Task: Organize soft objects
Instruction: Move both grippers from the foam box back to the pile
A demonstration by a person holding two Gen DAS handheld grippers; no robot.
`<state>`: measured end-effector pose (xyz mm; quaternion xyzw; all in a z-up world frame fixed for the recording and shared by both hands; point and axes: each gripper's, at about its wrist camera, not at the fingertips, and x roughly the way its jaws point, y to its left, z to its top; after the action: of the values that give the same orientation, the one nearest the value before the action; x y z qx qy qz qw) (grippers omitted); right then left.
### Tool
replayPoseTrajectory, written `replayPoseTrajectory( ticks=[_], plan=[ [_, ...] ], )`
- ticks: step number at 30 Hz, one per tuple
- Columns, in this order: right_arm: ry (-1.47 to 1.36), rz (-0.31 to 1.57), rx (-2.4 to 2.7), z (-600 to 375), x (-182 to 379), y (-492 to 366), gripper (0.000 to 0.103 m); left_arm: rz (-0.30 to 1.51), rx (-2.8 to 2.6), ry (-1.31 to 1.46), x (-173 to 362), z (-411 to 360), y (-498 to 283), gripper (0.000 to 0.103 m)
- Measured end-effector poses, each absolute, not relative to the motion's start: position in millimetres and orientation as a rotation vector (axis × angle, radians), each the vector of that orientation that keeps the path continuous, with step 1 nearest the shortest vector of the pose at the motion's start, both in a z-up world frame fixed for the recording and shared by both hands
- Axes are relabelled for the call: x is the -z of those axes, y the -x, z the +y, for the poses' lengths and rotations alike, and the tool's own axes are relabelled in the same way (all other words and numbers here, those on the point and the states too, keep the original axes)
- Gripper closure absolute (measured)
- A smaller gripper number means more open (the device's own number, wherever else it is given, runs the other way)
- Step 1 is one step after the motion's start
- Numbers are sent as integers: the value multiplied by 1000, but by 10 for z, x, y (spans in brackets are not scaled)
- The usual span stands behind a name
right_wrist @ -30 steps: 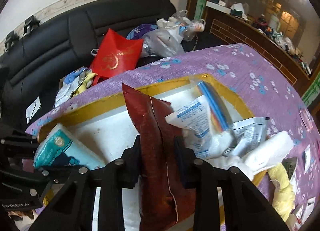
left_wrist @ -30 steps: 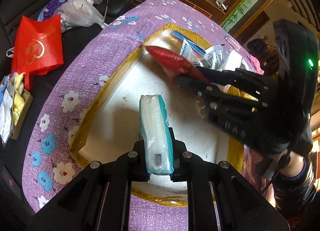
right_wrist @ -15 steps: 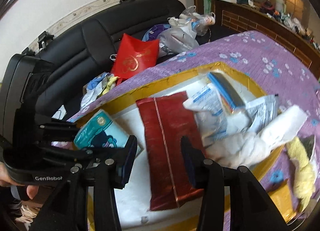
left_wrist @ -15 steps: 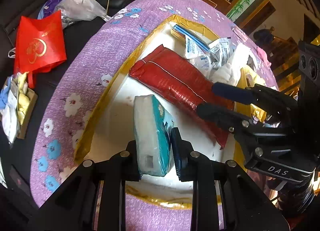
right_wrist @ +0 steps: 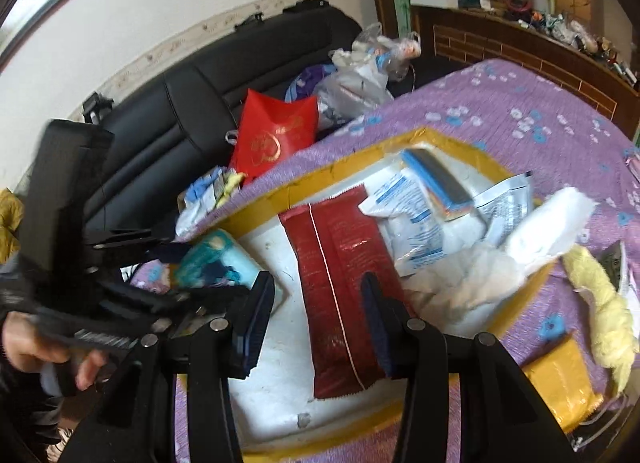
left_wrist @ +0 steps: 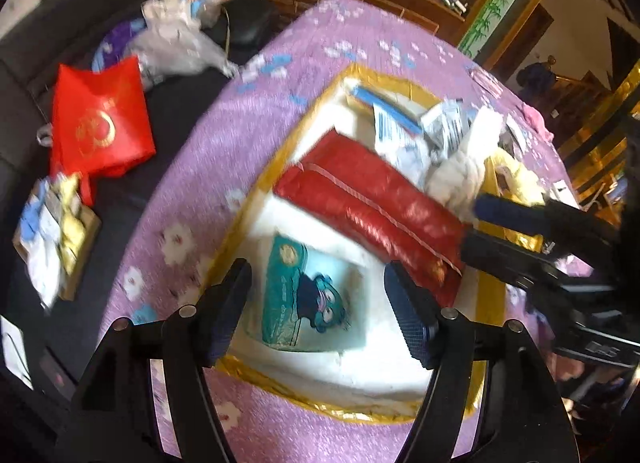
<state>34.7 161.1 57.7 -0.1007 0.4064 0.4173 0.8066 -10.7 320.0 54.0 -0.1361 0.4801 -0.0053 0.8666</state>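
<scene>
left gripper (left_wrist: 318,295): jaws just opened, tissue pack (left_wrist: 310,305) lies free, lower centre | right gripper (right_wrist: 316,323): jaws apart over red pouch (right_wrist: 336,283), centre, not pressing

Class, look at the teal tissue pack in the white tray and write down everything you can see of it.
The teal tissue pack is a soft, flat rectangular packet in glossy plastic wrap, teal with a dark blue cartoon figure and a round emblem on its face; white shows along one edge. It lies flat, face up, near one corner of the white tray, beside the red pouch and apparently apart from it. The left gripper, whose jaws have just been opening, frames it without its pads pressing on it.
</scene>
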Motion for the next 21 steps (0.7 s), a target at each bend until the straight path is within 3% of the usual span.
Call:
replayPoseTrajectory(
  ticks=[5, 7, 8, 11, 14, 18, 21],
  plan=[
    [174, 843, -883, 1333, -676, -241, 58, 910, -11, 269, -713, 3205, 175, 30],
    [153, 835, -875, 1166, -700, -177, 58, 886, 9, 266, -795, 3151, 223, 23],
    [144, 834, -872, 1093, -707, -159, 53, 877, 18, 260, -828, 3111, 251, 15],
    [100, 827, -863, 829, -728, -72, 39, 855, 61, 221, -938, 2926, 332, 14],
    [72, 822, -830, 533, -727, 20, 38, 854, 90, 199, -995, 2742, 370, 14],
    [42, 815, -787, 258, -734, 100, 24, 859, 141, 178, -1027, 2476, 437, 14],
    [41, 806, -745, 15, -723, 172, 24, 866, 178, 146, -1039, 2269, 485, 14]
  ],
)
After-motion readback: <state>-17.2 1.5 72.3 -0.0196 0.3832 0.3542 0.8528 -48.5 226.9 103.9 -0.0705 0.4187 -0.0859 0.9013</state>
